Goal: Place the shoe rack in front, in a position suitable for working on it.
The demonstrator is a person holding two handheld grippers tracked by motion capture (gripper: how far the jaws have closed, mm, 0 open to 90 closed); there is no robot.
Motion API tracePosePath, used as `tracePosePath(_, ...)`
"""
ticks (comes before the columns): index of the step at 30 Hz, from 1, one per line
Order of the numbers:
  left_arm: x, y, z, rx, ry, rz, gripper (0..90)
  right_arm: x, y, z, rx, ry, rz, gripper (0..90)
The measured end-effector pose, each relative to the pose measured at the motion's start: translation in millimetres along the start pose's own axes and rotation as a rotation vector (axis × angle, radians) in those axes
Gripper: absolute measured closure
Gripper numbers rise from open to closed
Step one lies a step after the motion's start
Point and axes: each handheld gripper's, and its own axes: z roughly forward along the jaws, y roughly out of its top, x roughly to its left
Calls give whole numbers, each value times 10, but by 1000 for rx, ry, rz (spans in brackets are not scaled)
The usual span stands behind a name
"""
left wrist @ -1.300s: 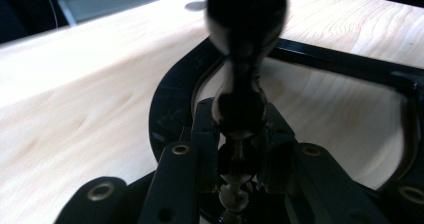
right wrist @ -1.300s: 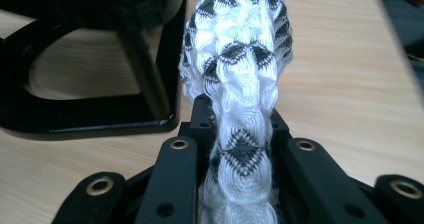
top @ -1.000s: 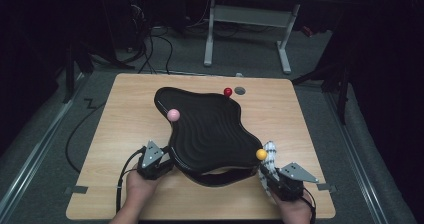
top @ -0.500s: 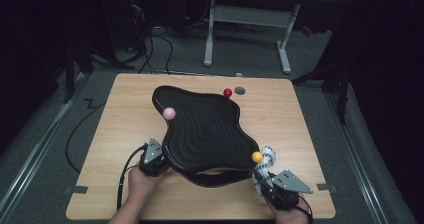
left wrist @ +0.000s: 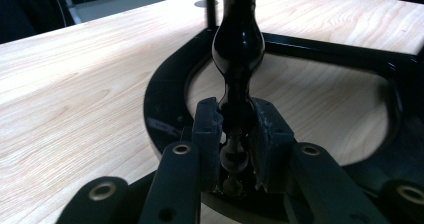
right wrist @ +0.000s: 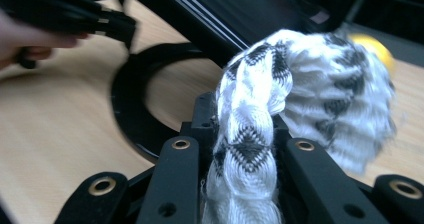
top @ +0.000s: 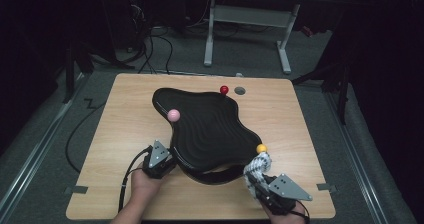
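While clamped in the right hand-held gripper (right wrist: 243,149), the rope (right wrist: 280,99) rises beside the yellow ball (right wrist: 372,46).

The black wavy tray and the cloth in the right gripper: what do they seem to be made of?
The black wavy tray looks like moulded plastic with a glossy finish: ridged surface, and its gripped edge shines in the left gripper view. The cloth looks like woven or knitted textile, white with a black pattern, soft and frayed at its threads.
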Motion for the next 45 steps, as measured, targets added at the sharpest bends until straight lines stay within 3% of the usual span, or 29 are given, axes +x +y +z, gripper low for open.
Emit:
tracePosePath(4, -63, 7, -3, 4, -18, 18, 746, -223, -88, 5, 15, -62, 80, 761)
tracePosePath(6, -96, 9, -2, 4, -24, 19, 746, -202, -51, 23, 4, -56, 90, 761)
tracePosePath(11, -136, 9, -7, 5, -29, 28, 746, 116, 147, 42, -65, 35, -27, 761)
tracePosePath(14, -135, 3, -8, 1, -35, 27, 746, 145, 162, 30, -70, 37, -50, 761)
tracePosePath(21, -173, 14, -11, 4, -52, 46, 746, -257, -15, 29, -8, -59, 88, 760)
tracePosePath(23, -183, 16, -14, 5, -53, 46, 746, -224, 27, 54, -12, -51, 69, 760)
tracePosePath(27, -201, 23, -24, 11, -55, 52, 746, 22, 181, 68, -57, 19, -15, 760)
tracePosePath(29, -210, 24, -30, 13, -60, 54, 746, 71, 211, 55, -69, 32, -39, 760)
tracePosePath(32, -234, 24, -39, 13, -68, 62, 746, -47, 162, 43, -65, 33, 7, 757)
tracePosePath(38, -298, 25, -68, 16, -81, 71, 746, -327, 32, 72, -21, -38, 90, 758)
tracePosePath(41, -317, 24, -73, 16, -81, 75, 745, -227, 139, 55, -44, -11, 54, 758)
tracePosePath(43, -317, 17, -73, 11, -81, 74, 745, -89, 220, 30, -70, 32, 7, 758)
tracePosePath(45, -307, 12, -76, 10, -74, 72, 744, 37, 288, -10, -97, 91, -10, 757)
